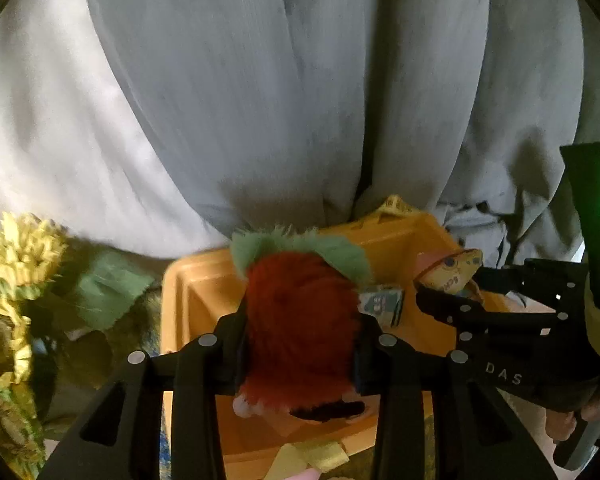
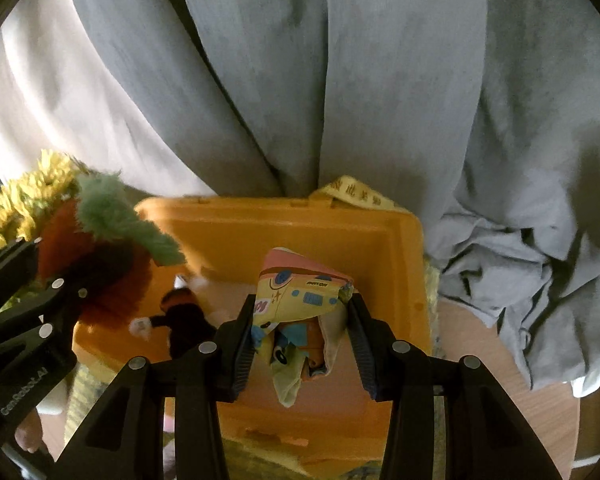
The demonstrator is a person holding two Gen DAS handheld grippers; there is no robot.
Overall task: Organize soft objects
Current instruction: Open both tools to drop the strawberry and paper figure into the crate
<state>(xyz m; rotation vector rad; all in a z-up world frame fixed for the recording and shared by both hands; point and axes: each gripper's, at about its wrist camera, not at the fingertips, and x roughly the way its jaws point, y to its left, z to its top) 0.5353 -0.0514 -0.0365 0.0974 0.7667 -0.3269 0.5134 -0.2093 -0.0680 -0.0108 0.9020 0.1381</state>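
Left tongs [image 1: 300, 344] clenched on red plush toy [image 1: 300, 312] with green tuft, held over orange bin [image 1: 204, 280]. Right tongs [image 2: 300, 336] clenched on yellow printed cloth [image 2: 300, 300], also above the bin. Gray curtain [image 2: 300, 80] behind, sunflowers [image 1: 24, 248] left.

So there's a wooden table [image 2: 479, 364], mostly covered by a sunflower-print cloth [image 2: 260, 458]. An orange bin [image 2: 403, 264] sits on that cloth. A rumpled grey curtain [image 2: 511, 264] spills onto the bare wood just right of the bin. Yellow fake flowers [image 1: 24, 240] sit off left.
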